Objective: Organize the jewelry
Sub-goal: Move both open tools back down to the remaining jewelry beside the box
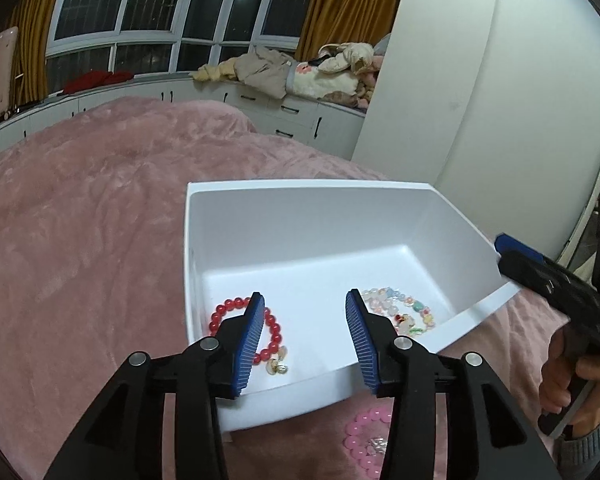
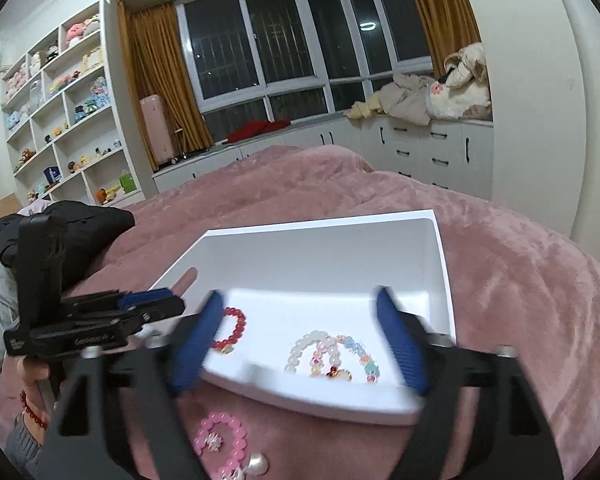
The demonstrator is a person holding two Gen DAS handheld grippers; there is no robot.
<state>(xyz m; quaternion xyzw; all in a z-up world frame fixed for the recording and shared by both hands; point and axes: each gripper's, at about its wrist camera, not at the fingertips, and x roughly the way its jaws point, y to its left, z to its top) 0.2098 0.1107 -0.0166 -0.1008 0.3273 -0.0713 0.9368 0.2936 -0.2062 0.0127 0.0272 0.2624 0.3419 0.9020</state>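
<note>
Now we hold both grippers over the white box (image 1: 432, 236) on the pink blanket (image 1: 80, 220). Our left gripper (image 1: 306, 316) stands partly open, empty; our right gripper (image 2: 300, 336) gapes wide, empty. Inside lie a red bracelet (image 1: 276, 332) and pastel bracelets (image 2: 332, 354). A pink bracelet (image 2: 220, 438) lies outside, beside the box's near wall.

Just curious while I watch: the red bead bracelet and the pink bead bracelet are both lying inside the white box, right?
Only the red bead bracelet is inside the white box. The pink bead bracelet lies outside it on the pink blanket, as the right wrist view shows.
</note>
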